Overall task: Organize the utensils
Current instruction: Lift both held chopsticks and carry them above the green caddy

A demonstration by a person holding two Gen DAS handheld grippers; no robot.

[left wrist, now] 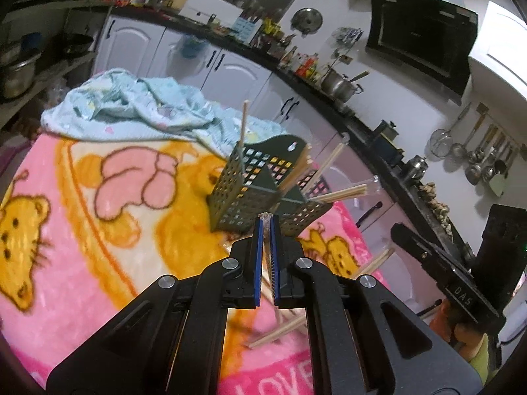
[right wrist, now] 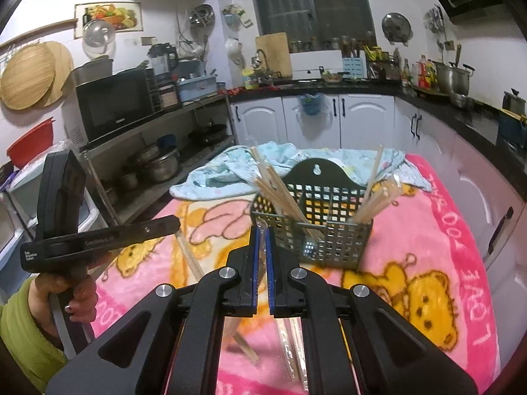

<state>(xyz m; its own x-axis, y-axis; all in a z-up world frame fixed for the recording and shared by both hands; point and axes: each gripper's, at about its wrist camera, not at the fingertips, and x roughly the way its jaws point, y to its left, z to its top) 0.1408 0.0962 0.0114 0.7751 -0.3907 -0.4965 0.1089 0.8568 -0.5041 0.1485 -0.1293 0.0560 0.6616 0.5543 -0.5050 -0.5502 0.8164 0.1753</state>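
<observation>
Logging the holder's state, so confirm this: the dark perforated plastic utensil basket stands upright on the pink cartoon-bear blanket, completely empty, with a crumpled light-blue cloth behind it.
Not empty. The dark perforated plastic utensil basket already holds bundles of wooden chopsticks in its compartments, as the right wrist view shows. The rest is right: it stands upright on the pink cartoon-bear blanket, with the crumpled light-blue cloth behind it.

Matt perforated plastic caddy point(right wrist: 324, 227) holds pale wooden chopsticks point(right wrist: 280, 194) on a fuzzy fleece blanket point(right wrist: 428, 237).
</observation>
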